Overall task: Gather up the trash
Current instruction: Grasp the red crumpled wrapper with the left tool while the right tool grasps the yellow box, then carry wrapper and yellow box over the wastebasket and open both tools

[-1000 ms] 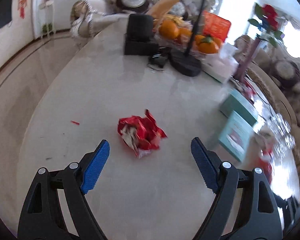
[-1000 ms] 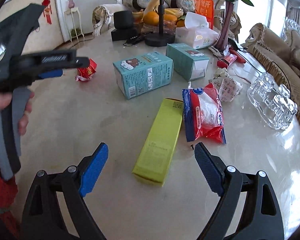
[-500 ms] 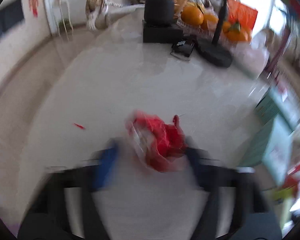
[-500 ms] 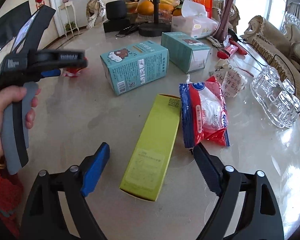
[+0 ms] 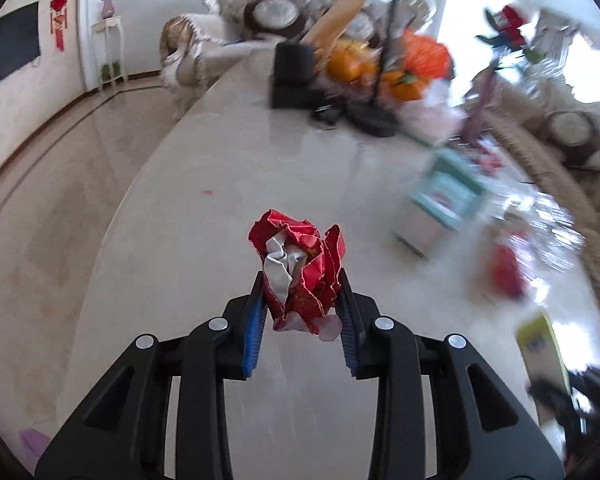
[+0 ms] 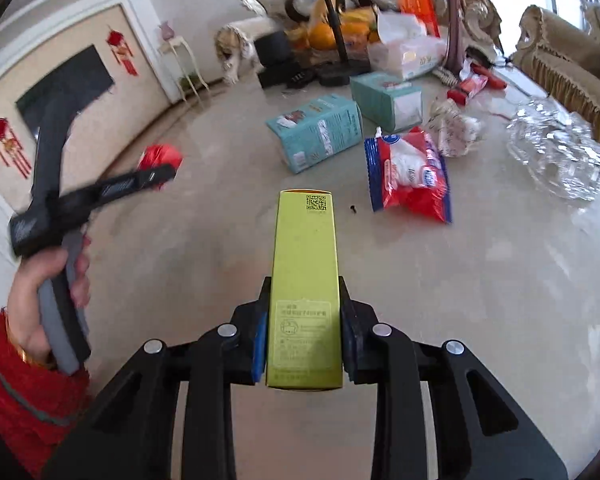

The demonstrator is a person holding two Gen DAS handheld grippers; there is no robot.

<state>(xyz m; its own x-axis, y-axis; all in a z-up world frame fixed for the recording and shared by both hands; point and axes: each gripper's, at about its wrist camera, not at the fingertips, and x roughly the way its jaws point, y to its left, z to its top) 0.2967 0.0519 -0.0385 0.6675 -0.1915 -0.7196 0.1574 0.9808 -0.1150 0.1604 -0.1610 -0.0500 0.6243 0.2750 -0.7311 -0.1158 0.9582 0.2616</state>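
Crumpled red wrapper, silver lining showing, pinched between the blue pads of the left gripper, jaws closed tight on it after just closing; it appears lifted clear of the pale marble table, though blur makes that hard to confirm. Yellow-green box clamped lengthwise in the right gripper, jaws likewise just closed onto its sides, far end pointing away. Beyond the box on the table: a red and blue packet, two teal cartons, crumpled white paper, glass dish at right. A hand in a red sleeve holds the left gripper's handle.
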